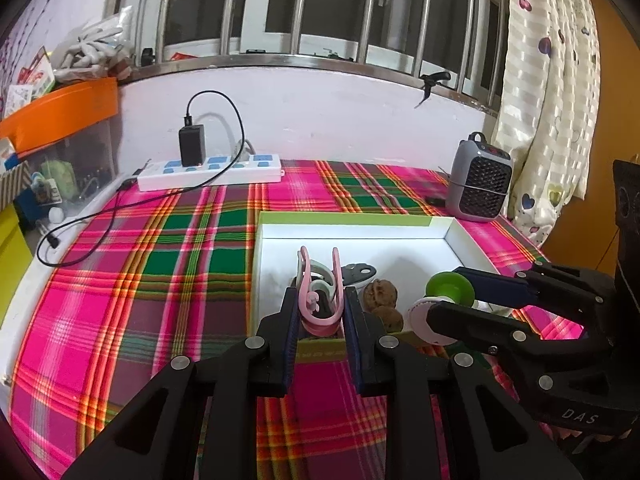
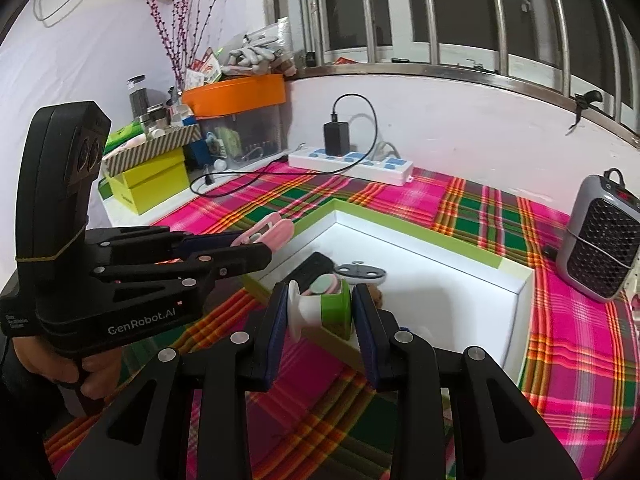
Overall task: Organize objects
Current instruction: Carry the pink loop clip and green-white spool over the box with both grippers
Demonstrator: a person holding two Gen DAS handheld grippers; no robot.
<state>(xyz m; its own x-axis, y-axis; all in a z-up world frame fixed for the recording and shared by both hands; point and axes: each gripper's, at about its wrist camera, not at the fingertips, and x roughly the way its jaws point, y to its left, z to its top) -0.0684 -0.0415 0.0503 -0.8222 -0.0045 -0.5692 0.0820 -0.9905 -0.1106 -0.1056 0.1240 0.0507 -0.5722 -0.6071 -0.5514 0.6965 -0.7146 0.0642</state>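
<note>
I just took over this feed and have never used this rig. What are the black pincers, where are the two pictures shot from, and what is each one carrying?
No robot arm here: a person holds a two-finger tool in each hand. Each picture comes from a fisheye camera on one tool, looking along its fingers.

In the left wrist view, the left tool is shut on a pink clip, near the front edge of a white box with green rim. The right tool is shut on a green-and-white spool-shaped item, also at the box's near edge.

Inside the box lie two walnuts and a grey metal piece. The box sits on a plaid cloth, with a power strip and a small grey heater behind it.
</note>
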